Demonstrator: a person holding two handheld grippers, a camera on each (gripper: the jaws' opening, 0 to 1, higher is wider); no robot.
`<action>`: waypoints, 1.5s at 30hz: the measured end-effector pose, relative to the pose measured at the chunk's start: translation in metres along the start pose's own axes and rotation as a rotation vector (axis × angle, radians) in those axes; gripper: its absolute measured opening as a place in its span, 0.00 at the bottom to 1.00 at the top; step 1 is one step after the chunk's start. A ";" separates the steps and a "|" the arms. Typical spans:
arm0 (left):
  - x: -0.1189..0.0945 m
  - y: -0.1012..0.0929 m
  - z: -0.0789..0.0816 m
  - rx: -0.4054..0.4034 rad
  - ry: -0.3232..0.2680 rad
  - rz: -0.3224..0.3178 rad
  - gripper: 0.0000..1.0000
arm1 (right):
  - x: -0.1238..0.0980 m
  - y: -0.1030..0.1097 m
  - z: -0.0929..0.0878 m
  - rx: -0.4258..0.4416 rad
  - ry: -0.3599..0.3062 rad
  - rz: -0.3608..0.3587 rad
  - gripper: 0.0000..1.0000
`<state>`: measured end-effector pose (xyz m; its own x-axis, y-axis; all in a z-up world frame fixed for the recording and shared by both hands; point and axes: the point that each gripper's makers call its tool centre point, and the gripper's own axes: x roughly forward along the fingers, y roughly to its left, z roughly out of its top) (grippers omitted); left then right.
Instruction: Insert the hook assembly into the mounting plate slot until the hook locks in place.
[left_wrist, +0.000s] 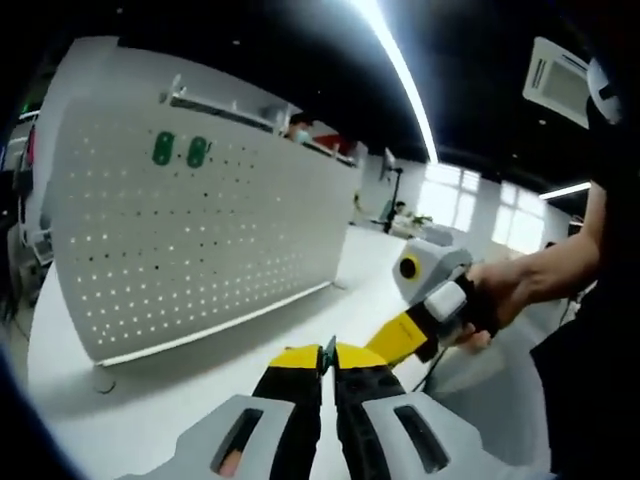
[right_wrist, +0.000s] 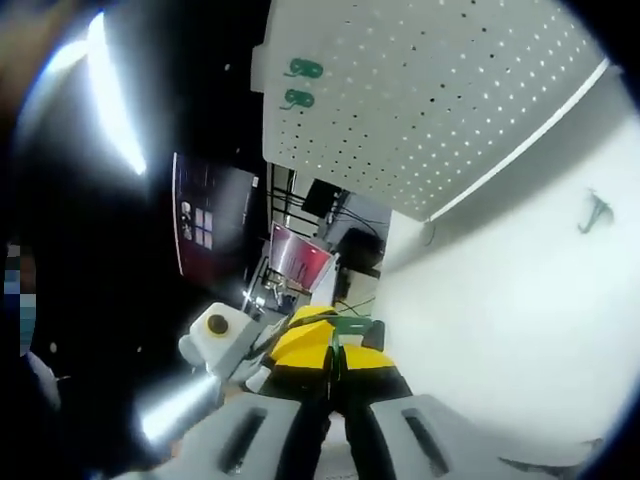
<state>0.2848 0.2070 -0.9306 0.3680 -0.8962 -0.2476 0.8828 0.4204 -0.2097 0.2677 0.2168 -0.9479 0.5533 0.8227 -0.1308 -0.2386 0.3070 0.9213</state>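
I see the pegboard (left_wrist: 200, 230) as matt white sheet, smooth between its holes, with two glossy green plastic hooks (left_wrist: 180, 150) on it. The table (left_wrist: 150, 400) looks smooth, satin white. My gripper (left_wrist: 328, 372) tips look like matt black and yellow plastic.

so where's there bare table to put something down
Bare table runs between the pegboard's foot and the left tongs. In the right gripper view, the white top beyond the right tongs is bare up to a loose green hook. It's crowded where the tongs meet.
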 end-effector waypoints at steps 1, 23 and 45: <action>0.001 0.001 0.000 0.004 0.008 0.003 0.02 | 0.000 0.000 0.001 -0.013 0.000 -0.005 0.01; -0.022 0.060 -0.033 -0.319 0.149 0.311 0.01 | -0.001 0.014 0.022 -0.894 0.072 -0.300 0.08; -0.009 0.016 -0.035 -0.683 0.105 0.148 0.01 | 0.013 -0.002 -0.005 -1.111 0.201 -0.341 0.08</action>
<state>0.2853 0.2261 -0.9645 0.4095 -0.8188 -0.4024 0.4324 0.5626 -0.7046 0.2717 0.2289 -0.9535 0.6105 0.6478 -0.4557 -0.7220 0.6917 0.0160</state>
